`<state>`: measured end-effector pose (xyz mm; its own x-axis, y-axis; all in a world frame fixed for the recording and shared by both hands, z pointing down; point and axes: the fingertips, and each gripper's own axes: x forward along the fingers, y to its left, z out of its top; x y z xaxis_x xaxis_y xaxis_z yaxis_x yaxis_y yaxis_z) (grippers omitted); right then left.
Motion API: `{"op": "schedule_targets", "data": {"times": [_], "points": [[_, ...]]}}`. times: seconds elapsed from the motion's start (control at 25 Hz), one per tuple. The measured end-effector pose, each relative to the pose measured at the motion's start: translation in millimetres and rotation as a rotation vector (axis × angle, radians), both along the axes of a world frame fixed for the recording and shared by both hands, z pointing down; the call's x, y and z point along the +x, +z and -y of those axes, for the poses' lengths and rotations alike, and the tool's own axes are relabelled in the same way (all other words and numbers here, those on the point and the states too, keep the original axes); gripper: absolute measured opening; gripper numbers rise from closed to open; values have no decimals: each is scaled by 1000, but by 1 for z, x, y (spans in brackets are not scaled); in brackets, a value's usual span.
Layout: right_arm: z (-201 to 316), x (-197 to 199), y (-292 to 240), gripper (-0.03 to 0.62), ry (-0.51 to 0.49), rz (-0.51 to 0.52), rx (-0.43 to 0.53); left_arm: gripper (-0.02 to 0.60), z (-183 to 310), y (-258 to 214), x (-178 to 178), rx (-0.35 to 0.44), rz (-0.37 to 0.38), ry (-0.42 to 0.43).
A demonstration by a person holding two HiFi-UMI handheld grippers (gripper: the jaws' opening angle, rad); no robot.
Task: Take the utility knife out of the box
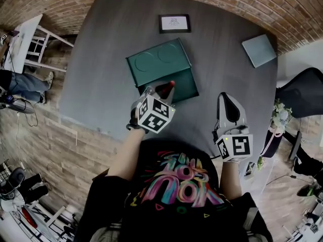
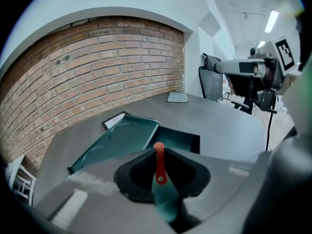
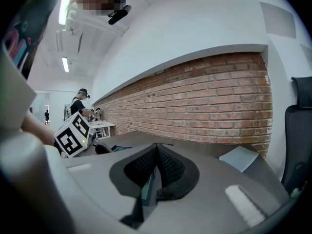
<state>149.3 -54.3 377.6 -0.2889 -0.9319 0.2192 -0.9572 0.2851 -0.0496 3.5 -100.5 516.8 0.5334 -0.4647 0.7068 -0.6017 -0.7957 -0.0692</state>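
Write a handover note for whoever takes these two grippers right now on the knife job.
Left gripper: shut on the red utility knife, held above the near edge of the open green box.
Right gripper: shut, empty, hovering over the table to the right of the box.
Done: box open, knife gripped and apparently clear of the box.
Left: carry the knife away from the box, probably set it on the table.
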Motion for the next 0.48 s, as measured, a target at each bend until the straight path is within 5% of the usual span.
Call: {"op": "schedule_targets", "data": {"times": [0.48], "points": [[-6,4,-28,-1,40,-32,59,52,-4,-62,-7,128,-136,-26]]}}
